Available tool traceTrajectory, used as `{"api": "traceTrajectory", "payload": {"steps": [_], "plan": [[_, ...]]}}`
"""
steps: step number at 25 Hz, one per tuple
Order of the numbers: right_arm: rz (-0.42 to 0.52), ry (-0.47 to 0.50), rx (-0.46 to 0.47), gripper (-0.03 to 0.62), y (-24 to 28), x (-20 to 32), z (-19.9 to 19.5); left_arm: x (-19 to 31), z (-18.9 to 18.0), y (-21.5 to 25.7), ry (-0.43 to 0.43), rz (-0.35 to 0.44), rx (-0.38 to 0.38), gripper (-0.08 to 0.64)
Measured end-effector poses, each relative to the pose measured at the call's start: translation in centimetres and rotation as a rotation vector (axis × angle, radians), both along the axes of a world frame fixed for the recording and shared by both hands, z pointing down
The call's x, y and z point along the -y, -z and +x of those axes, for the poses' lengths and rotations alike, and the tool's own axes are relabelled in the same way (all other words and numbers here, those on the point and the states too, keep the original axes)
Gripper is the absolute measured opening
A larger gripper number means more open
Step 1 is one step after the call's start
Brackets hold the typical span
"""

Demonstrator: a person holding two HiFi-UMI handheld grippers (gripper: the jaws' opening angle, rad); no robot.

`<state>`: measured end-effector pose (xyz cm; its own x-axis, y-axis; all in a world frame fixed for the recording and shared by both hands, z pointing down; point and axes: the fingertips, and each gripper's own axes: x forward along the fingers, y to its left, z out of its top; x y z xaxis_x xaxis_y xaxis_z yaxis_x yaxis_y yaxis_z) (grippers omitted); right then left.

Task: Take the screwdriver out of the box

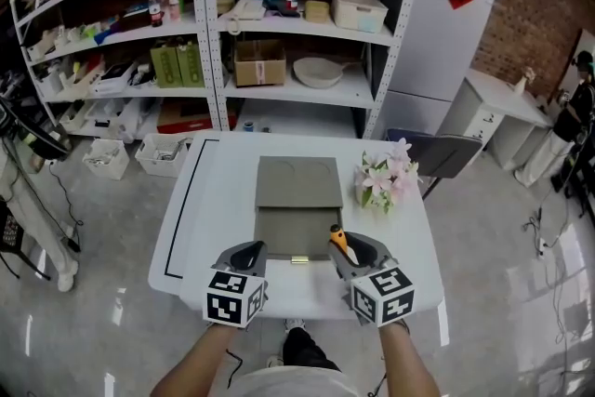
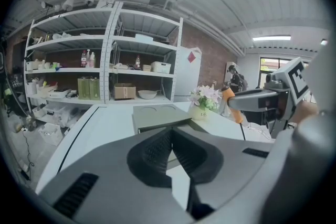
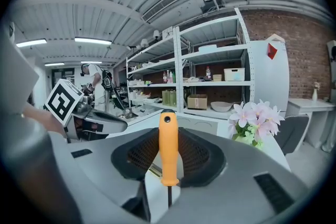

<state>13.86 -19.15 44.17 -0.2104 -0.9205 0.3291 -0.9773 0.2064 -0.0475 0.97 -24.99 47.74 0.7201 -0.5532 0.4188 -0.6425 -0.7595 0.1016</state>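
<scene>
My right gripper [image 3: 168, 136] is shut on the orange handle of the screwdriver [image 3: 168, 149], which stands upright between the pads with its metal shaft pointing down. In the head view the screwdriver [image 1: 339, 241] is held just off the front right corner of the grey-green box [image 1: 297, 186], which lies open on the white table [image 1: 214, 228]. My left gripper [image 1: 248, 250] hovers at the box's front left corner. Its fingertips meet and nothing is between them [image 2: 170, 132]. The left gripper view also shows the right gripper [image 2: 262, 99] with the screwdriver handle [image 2: 231, 105].
A pot of pink and white flowers [image 1: 386, 177] stands on the table to the right of the box. Behind the table are white shelves [image 1: 279, 33] with boxes and bottles, and a white cabinet [image 1: 437, 33]. A person stands far right [image 1: 581, 98].
</scene>
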Motion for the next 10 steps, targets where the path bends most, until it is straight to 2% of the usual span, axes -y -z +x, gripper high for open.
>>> {"api": "traceTrajectory", "payload": {"steps": [10], "plan": [[-0.002,0.011,-0.009,0.118,-0.05,-0.02,-0.05,-0.05,0.03,-0.2,0.002,-0.004,0.005,0.005]]}}
